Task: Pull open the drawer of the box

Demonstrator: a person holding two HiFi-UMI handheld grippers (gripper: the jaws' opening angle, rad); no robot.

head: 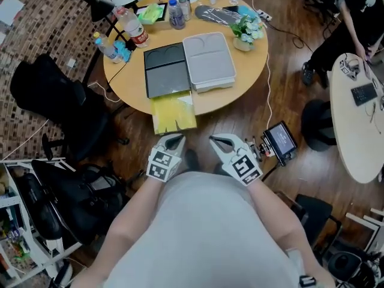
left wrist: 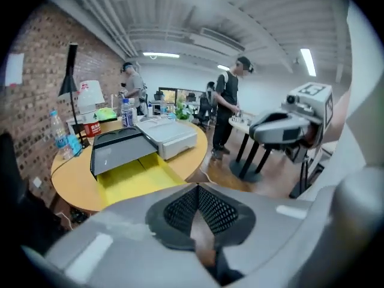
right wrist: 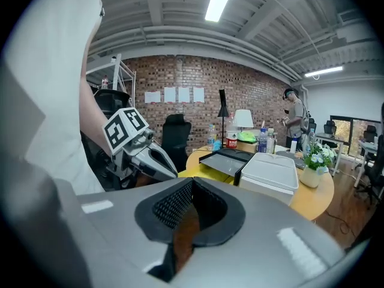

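Ahead of the fingers (head: 174, 141), apart, yellow drawer (head: 174, 114).

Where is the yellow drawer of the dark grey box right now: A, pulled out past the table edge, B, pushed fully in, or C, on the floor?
A: the yellow drawer juts out of the dark grey box, overhanging the edge of the round wooden table.

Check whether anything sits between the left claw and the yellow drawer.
Nothing visible does. The left claw, shut and empty, hangs off the table's near edge, facing the drawer, which juts out past the table rim toward it. The white box lies beside the dark box, off that line.
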